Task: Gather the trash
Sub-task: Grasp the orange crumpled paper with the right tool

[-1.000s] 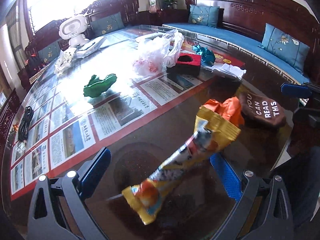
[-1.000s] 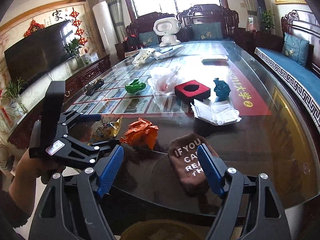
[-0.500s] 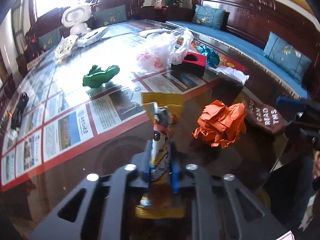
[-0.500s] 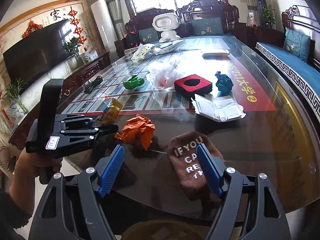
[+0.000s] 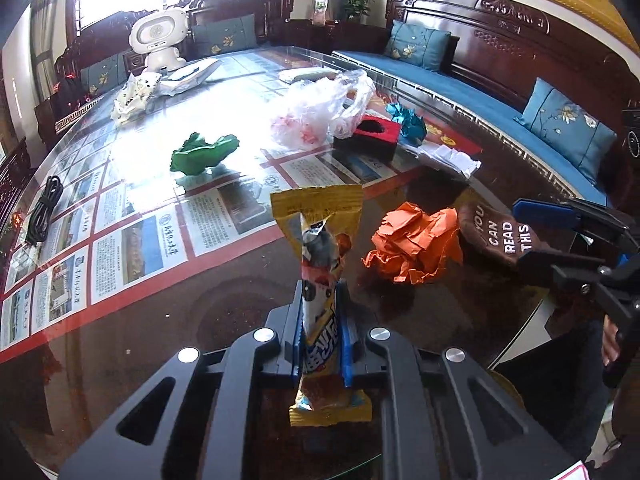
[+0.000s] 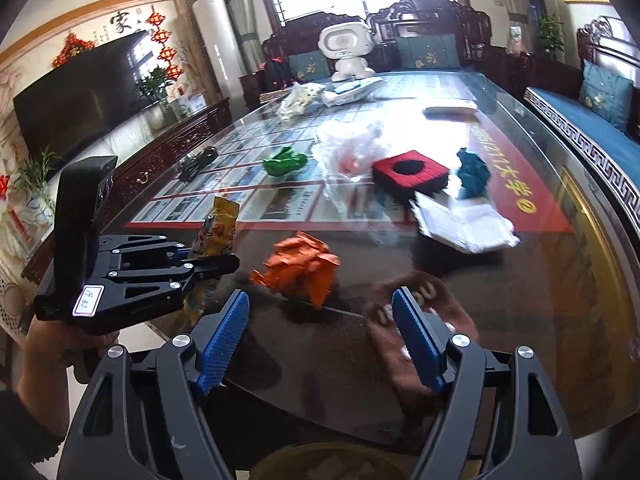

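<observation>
Glass tabletop (image 5: pixel 168 304) over newspapers, carved sofas (image 5: pixel 472 80) around.

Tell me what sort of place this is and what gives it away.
Most likely a home living room. A big flat television stands against one wall, carved dark-wood sofas with blue cushions ring a long glass-topped table, and red knot ornaments hang beside calligraphy on the wall.
</observation>
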